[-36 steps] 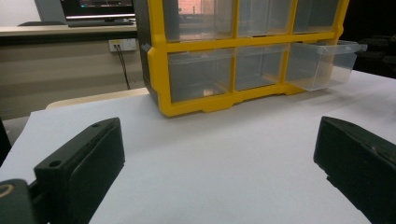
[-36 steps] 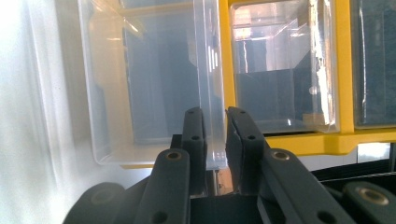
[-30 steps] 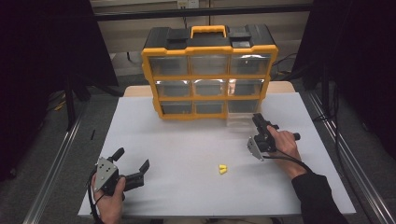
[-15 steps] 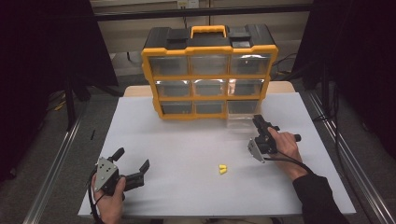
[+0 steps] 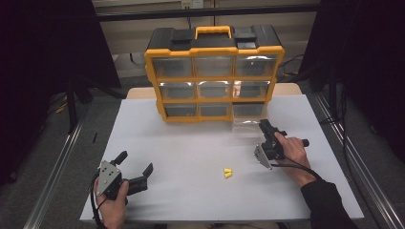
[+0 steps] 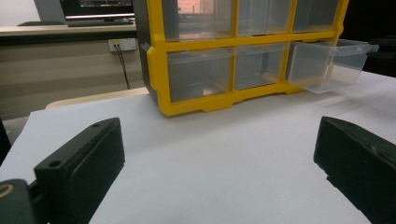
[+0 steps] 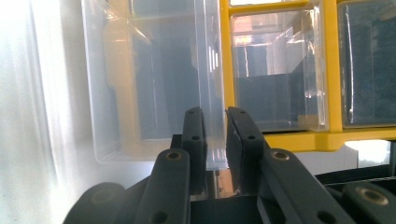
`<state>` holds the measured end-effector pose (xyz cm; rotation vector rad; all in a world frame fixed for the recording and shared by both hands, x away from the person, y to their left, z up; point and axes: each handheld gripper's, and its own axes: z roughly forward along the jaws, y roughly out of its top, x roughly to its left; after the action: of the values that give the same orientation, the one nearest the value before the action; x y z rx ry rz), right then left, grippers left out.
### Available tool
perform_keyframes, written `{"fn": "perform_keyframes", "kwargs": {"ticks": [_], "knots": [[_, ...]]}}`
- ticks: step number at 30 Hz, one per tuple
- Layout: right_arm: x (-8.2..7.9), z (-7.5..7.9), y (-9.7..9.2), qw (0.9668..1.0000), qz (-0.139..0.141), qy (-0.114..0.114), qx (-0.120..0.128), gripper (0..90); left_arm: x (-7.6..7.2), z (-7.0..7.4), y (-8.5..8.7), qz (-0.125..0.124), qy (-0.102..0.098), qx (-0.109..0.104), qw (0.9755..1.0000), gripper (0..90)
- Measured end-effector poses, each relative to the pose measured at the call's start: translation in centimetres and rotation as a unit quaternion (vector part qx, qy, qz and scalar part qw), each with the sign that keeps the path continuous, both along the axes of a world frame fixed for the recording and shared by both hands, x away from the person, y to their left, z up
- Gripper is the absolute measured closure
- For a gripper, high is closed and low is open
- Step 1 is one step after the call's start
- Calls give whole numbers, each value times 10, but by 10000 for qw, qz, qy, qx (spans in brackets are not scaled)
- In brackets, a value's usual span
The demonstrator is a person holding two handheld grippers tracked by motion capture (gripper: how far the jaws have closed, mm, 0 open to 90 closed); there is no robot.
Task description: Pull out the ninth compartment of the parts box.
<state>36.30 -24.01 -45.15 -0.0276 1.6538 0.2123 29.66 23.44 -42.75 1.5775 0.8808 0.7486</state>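
Clear plastic drawer (image 5: 248, 125) sits pulled partway out of the bottom right slot of the yellow and black organizer (image 5: 214, 71), at the back of the white desk (image 5: 191, 157). In the left gripper view the drawer (image 6: 329, 65) juts forward past the yellow frame, its outer end hanging above the desk. Right tongs (image 5: 264, 129) are clamped on the drawer's front wall; in the right gripper view the clear wall (image 7: 212, 93) runs down between the two black jaws, pinched near its edge. The person's right hand (image 5: 291, 150) holds that gripper, its grey plate tilted toward the desk middle. Other drawers in the organizer look pushed in.

Small yellow piece (image 5: 228, 173) lies loose on the desk, near the right hand, apart from it. Cannot tell what it is.

Left tongs (image 5: 136, 168) spread wide, nothing between them, low over the near left part of the desk, well apart from the organizer. Left hand (image 5: 114, 200) grips the body at the desk's front edge.
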Motion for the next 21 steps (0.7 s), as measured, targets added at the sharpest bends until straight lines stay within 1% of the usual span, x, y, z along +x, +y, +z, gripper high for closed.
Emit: {"fn": "perform_keyframes", "kwargs": {"ticks": [2, 5, 10, 12, 13, 14, 18, 20, 21], "knots": [[-1, 1, 0, 10000, 43, -3, -46, 785, 0, 0, 0, 15, -6, 11, 10000, 18], [-2, 0, 0, 10000, 44, -4, -8, 785, 0, 0, 0, 20, -2, 20, 10000, 19], [-4, 0, 1, 9999, 88, 3, -91, 785, 0, 0, 0, 4, 14, 2, 10000, 19], [-5, 0, 1, 9999, 82, 12, -87, 785, 0, 0, 0, 7, 14, 5, 10000, 19], [-4, 0, 1, 9999, 104, 13, -118, 784, 0, 0, -1, 4, 26, -22, 10000, 19], [-5, -1, 0, 10000, 66, 21, -25, 784, 0, 0, -1, -1, 32, -31, 10000, 18], [-5, -1, -1, 9999, 89, 7, -83, 782, 0, 0, -1, 1, 18, -1, 10000, 19], [-5, -2, -1, 10000, 65, 48, 18, 780, 0, 0, 0, 6, 9, 9, 10000, 19], [-5, -2, -1, 10000, 65, 48, 18, 780, 1, 0, 0, 10, 16, 5, 10000, 19]]}}
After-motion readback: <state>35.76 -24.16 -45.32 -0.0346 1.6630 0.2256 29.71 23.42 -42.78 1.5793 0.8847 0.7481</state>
